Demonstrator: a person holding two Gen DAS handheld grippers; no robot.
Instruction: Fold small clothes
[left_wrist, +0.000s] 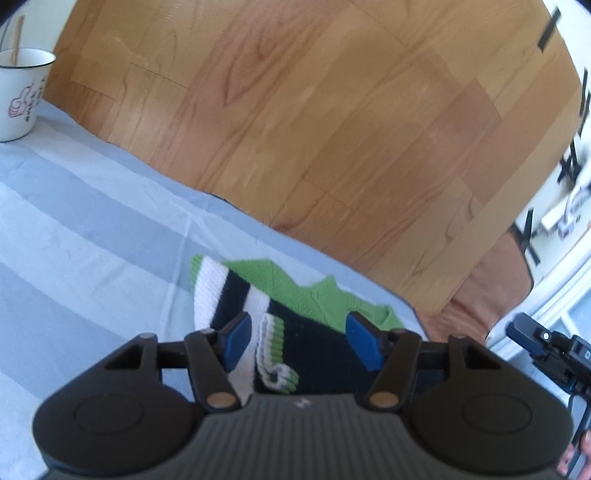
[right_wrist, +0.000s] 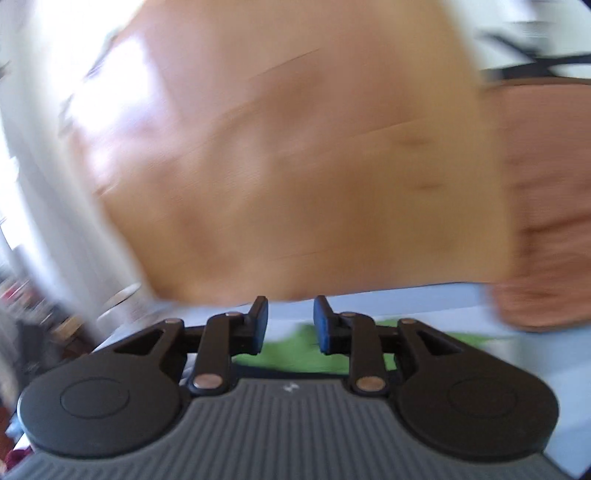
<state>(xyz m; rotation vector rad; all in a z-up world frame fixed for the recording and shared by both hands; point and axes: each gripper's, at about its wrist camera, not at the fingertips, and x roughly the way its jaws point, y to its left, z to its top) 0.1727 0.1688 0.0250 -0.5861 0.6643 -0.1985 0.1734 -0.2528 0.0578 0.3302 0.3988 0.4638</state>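
Wooden floor (left_wrist: 332, 129) beyond mug (left_wrist: 20, 94)

The left gripper (left_wrist: 301, 341) hangs over a small knitted garment (left_wrist: 295, 306), green with navy and white stripes, its 2 blue pads (left_wrist: 238, 339) spread apart with nothing pressed between them. The garment lies crumpled on a pale blue striped cloth (left_wrist: 92, 229), close to the cloth's far edge. A white mug (left_wrist: 22, 98) stands at the far left corner. Beyond the edge is wooden floor (left_wrist: 314, 110). The right gripper (left_wrist: 532, 338) shows at the right side.
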